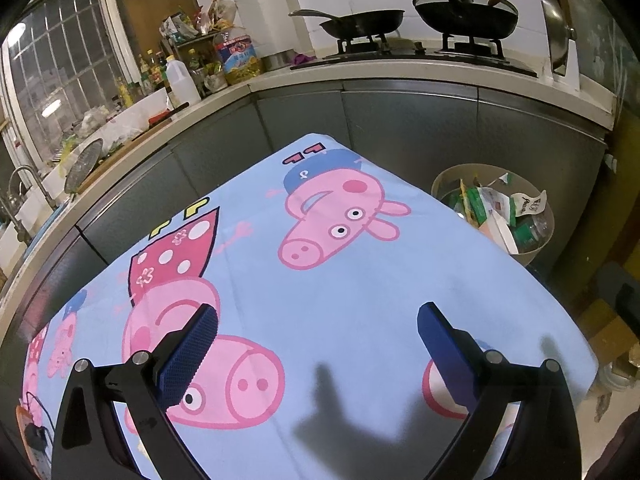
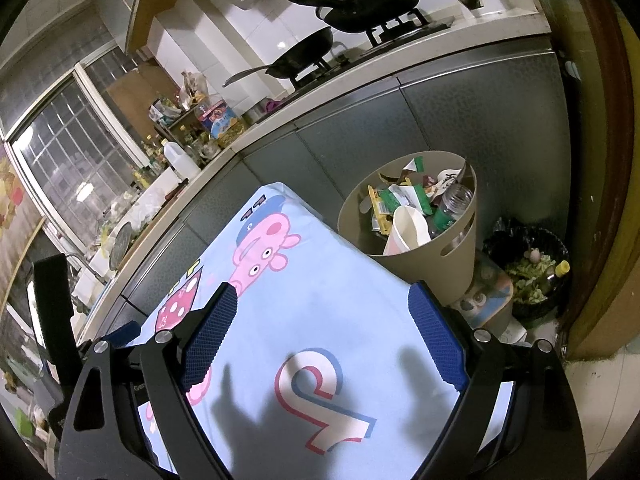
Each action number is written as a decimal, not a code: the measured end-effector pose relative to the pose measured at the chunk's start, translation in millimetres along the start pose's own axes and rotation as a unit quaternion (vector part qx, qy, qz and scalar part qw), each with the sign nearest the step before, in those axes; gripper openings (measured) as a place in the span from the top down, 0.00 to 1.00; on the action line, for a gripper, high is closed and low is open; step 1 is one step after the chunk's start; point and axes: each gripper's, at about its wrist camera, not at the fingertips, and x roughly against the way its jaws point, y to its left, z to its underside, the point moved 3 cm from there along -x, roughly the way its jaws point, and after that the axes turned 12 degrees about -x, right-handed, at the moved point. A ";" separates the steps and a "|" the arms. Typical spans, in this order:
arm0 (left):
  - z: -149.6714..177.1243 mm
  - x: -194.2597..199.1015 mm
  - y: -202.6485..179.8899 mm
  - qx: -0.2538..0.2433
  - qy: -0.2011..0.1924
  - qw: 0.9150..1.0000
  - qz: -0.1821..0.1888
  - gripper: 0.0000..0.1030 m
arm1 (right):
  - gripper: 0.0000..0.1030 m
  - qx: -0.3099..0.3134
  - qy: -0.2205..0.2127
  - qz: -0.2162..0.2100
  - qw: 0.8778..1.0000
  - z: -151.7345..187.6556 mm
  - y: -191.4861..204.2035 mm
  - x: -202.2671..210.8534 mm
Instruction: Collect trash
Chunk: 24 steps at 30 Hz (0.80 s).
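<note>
A beige trash bin [image 2: 440, 256] stands on the floor past the table's far right corner, full of wrappers, a paper cup [image 2: 408, 228] and a plastic bottle [image 2: 452, 204]. It also shows in the left wrist view [image 1: 536, 248]. My left gripper [image 1: 318, 316] is open and empty above the light blue cartoon-pig tablecloth [image 1: 340, 288]. My right gripper [image 2: 322, 296] is open and empty above the same cloth [image 2: 320, 320], near the bin. I see no loose trash on the cloth.
A kitchen counter [image 1: 360, 76] with grey cabinets runs behind the table, with pans [image 1: 360, 22] on a stove, bottles [image 1: 182, 78] and a sink tap [image 1: 24, 184]. A black bin [image 2: 532, 272] with food scraps stands right of the beige bin.
</note>
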 end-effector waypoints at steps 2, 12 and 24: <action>0.8 -0.2 -0.6 0.001 0.001 1.000 0.003 0.03 | 0.16 0.000 0.000 -0.001 1.000 1.7 0.5 0.3; -0.1 -2.6 -5.8 -0.008 0.006 1.000 0.007 0.03 | 0.16 -0.006 -0.001 0.001 1.000 8.2 -3.1 3.5; -0.3 -3.8 -10.2 -0.015 0.010 1.000 0.008 0.03 | 0.16 -0.006 0.000 0.000 1.000 4.1 -4.9 1.4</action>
